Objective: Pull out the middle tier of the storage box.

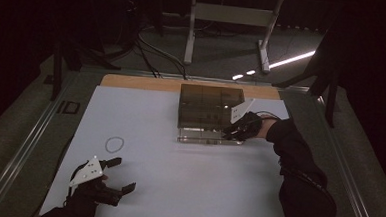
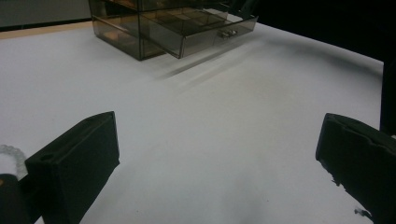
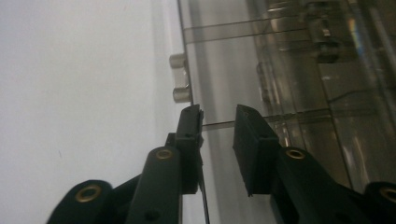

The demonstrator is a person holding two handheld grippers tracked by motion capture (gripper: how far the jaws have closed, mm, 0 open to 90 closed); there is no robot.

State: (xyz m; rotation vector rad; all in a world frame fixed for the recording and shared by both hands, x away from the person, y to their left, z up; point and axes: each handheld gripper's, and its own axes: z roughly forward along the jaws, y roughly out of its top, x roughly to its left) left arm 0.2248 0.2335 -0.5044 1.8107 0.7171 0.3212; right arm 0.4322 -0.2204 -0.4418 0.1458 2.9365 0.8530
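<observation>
At centre right of the high view, the right gripper [image 1: 233,132] straddles the front wall of the drawer [image 1: 207,136] pulled out from the box [image 1: 210,105], jaws slightly parted, seemingly to slide it; the left gripper [image 1: 120,175] waits wide open at lower left, near the ring [image 1: 114,144].

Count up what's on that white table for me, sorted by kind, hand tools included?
Drawer box: 1, smoky clear plastic, bottom drawer pulled out
Bead ring: 1, lying on the table
Grippers: 2, left gripper and right gripper
Total: 4
</observation>
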